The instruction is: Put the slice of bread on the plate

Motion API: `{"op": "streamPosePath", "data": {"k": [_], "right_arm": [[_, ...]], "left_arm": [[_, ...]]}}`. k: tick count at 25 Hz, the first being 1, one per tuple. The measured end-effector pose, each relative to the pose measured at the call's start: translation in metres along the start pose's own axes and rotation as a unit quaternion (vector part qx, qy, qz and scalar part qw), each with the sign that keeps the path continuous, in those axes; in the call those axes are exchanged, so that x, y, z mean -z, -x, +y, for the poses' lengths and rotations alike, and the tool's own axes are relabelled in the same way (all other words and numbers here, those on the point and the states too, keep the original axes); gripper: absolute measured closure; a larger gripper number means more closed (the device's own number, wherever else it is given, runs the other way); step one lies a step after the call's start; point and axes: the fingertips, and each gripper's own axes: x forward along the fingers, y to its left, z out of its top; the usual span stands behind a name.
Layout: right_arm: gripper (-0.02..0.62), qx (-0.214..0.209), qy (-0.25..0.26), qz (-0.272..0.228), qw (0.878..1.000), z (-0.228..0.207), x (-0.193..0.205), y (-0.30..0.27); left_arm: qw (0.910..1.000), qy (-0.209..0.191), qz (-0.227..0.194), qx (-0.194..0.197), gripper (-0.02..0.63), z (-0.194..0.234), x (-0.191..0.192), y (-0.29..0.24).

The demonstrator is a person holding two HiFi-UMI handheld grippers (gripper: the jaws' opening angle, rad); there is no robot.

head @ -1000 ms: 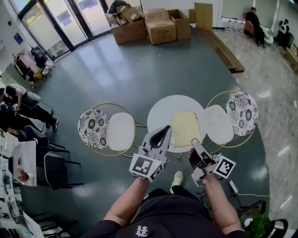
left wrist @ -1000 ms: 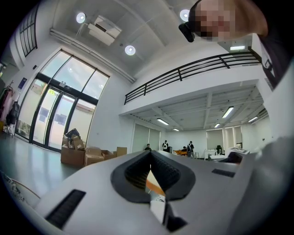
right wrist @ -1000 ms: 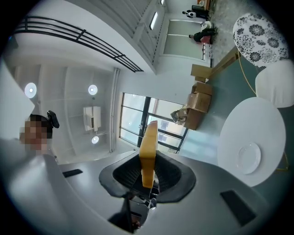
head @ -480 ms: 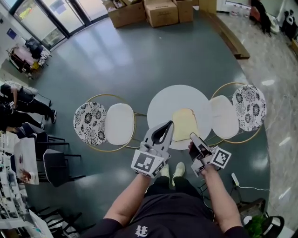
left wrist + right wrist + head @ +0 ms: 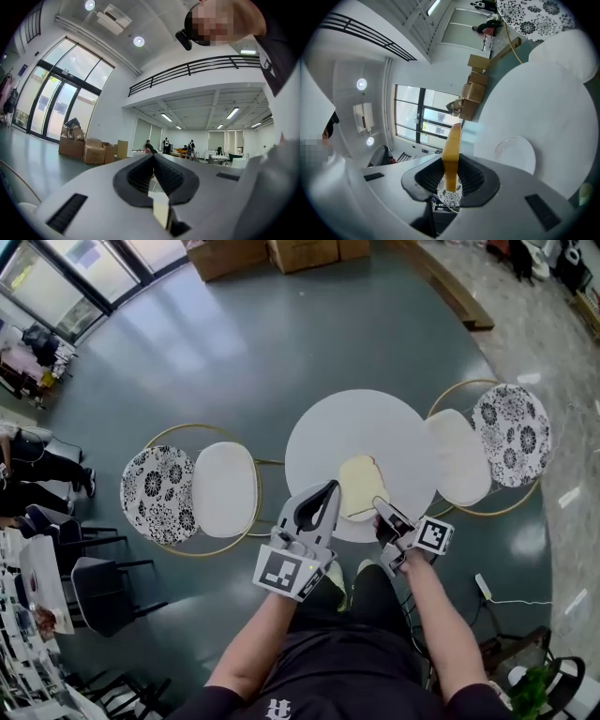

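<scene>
The right gripper [image 5: 380, 510] grips the bread slice [image 5: 360, 486] by its near edge at the centre of the head view, over the round table [image 5: 323, 432]. The left gripper [image 5: 331, 486] is closed on nothing. The faint plate [image 5: 514, 150] seems to lie just beyond. Lower the slice flat over the plate before letting go.

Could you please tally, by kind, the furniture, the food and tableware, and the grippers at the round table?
round table: 1
chairs: 2
slice of bread: 1
plate: 1
left gripper and right gripper: 2
Total: 7
</scene>
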Motion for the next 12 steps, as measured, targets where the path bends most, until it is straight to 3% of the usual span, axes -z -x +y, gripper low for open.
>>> {"op": "streamPosePath", "data": {"k": [5,9,12], "right_arm": [[0.505,0.021,-0.015,0.012,1.000,-0.051,0.012,-0.014],[0.505,0.099,-0.001,0.031,0.995,-0.090,0.016,-0.009],[0.505,0.103,-0.021,0.035,0.994,-0.100,0.022,-0.012]], "left_arm": [[1.0000,0.006,0.005,0.000,0.601,0.019,0.030,-0.005],[0.9999,0.011,0.009,0.005,0.601,0.026,0.044,-0.011],[0.9998,0.012,0.010,0.010,0.601,0.024,0.052,-0.017]]}}
